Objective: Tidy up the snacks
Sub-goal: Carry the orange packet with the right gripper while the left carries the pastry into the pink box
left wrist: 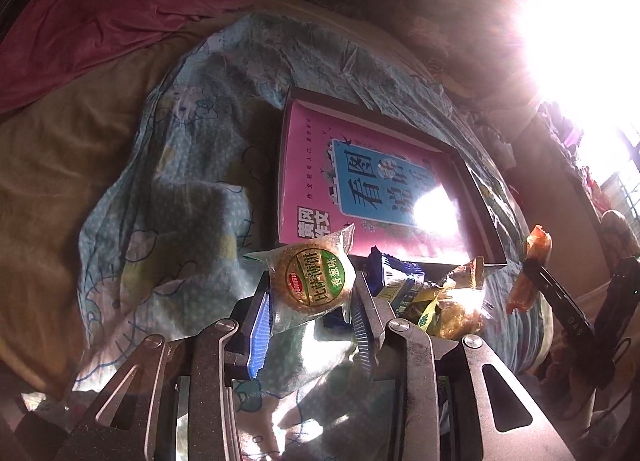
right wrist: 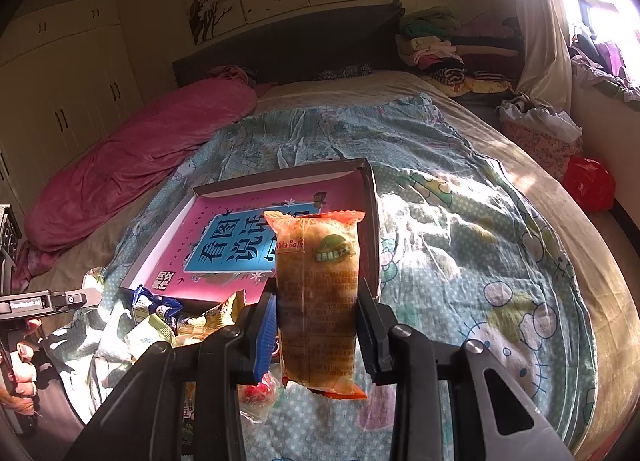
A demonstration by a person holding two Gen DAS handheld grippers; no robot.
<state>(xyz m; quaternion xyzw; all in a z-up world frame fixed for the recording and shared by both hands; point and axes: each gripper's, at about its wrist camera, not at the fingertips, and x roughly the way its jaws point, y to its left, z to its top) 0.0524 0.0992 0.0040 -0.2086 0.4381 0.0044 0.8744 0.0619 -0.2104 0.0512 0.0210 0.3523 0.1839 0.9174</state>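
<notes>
My left gripper (left wrist: 310, 301) is shut on a round biscuit pack (left wrist: 312, 277) with a green label, held above the bed. My right gripper (right wrist: 316, 321) is shut on an orange snack pouch (right wrist: 318, 301), held upright above the quilt; it also shows at the right of the left wrist view (left wrist: 528, 273). A shallow cardboard box (left wrist: 476, 197) with a pink book inside (right wrist: 240, 241) lies on the quilt just beyond both grippers. A pile of loose snack packs (left wrist: 432, 297) lies at the box's near edge, also seen in the right wrist view (right wrist: 180, 317).
A light-blue cartoon quilt (right wrist: 460, 221) covers the bed. A pink blanket roll (right wrist: 132, 165) lies at the far left. Folded clothes (right wrist: 436, 45) are stacked by the headboard. A red bag (right wrist: 590, 185) and wardrobes (right wrist: 60, 81) flank the bed. Strong window glare at the right.
</notes>
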